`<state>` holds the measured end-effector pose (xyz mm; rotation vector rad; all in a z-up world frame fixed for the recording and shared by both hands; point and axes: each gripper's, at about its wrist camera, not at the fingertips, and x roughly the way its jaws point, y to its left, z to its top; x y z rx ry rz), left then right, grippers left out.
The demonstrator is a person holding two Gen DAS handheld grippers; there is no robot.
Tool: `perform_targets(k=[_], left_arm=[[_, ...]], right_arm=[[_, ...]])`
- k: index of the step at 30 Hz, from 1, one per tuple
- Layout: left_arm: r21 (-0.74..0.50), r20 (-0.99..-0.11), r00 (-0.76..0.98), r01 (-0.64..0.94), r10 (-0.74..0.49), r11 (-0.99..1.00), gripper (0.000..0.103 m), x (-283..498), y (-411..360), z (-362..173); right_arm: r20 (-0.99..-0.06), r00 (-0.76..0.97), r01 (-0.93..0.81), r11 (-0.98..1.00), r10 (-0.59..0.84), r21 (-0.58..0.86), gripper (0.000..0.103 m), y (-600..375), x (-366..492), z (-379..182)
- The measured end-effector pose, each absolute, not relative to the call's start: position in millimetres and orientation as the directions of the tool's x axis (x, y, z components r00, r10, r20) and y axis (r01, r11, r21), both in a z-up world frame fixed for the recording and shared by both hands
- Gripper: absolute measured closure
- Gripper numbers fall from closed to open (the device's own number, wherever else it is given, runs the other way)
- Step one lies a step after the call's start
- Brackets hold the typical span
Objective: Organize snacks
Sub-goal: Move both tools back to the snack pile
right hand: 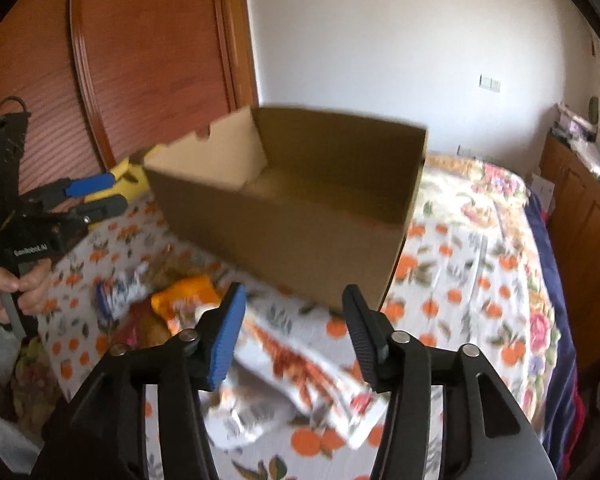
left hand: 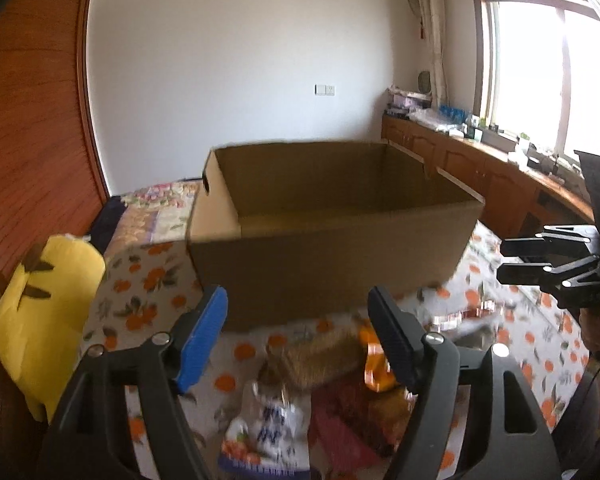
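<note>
An open brown cardboard box (left hand: 332, 256) stands on a bed sheet with an orange-fruit print (left hand: 148, 280); the part of its inside that shows is bare. In front of it lie several snack packets: a brown one (left hand: 320, 360), an orange one (left hand: 376, 368) and a white-and-blue one (left hand: 272, 420). My left gripper (left hand: 298, 312) hovers open above them, holding nothing. My right gripper (right hand: 296, 300) is open over a white packet with red print (right hand: 300, 364), its pads clear of it. The orange packet (right hand: 188, 296) lies to its left, with the box (right hand: 300, 208) beyond.
A yellow plush cushion (left hand: 48, 320) sits left of the bed by a wooden wardrobe (left hand: 28, 120). A cluttered wooden cabinet (left hand: 480, 168) runs under the window at right. A floral quilt (right hand: 500, 208) covers the far bed. A hand (right hand: 4, 288) holds the left gripper (right hand: 96, 196).
</note>
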<state>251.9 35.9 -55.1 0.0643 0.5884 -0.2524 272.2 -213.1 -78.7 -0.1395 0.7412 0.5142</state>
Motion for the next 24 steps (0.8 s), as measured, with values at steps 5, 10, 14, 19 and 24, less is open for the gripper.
perform_targets(k=[5,10,14,19,24], left_arm=[[-0.024,-0.606,0.768,0.245,-0.209,0.969,0.029,237,40,-81],[-0.043,-0.637,0.743,0.232,-0.205,0.972,0.029,229,43,-98],[-0.056,-0.653,0.730,0.222,-0.204,0.974,0.029,226,48,-107],[-0.061,-0.664,0.722,0.208,-0.195,0.976,0.029,225,53,-113],[-0.056,-0.669,0.719,0.201,-0.186,0.978,0.029,226,56,-116]], right_arm=[[-0.724,0.574,-0.515,0.856,0.382,0.044,0.048,-209,267,-103],[-0.755,0.548,-0.533,0.846,0.361,0.017,0.047,-208,262,-114],[-0.772,0.539,-0.542,0.841,0.337,-0.012,0.045,-207,260,-118],[-0.796,0.528,-0.552,0.832,0.297,-0.055,0.043,-204,269,-128],[-0.809,0.514,-0.565,0.822,0.285,-0.070,0.043,-196,280,-138]])
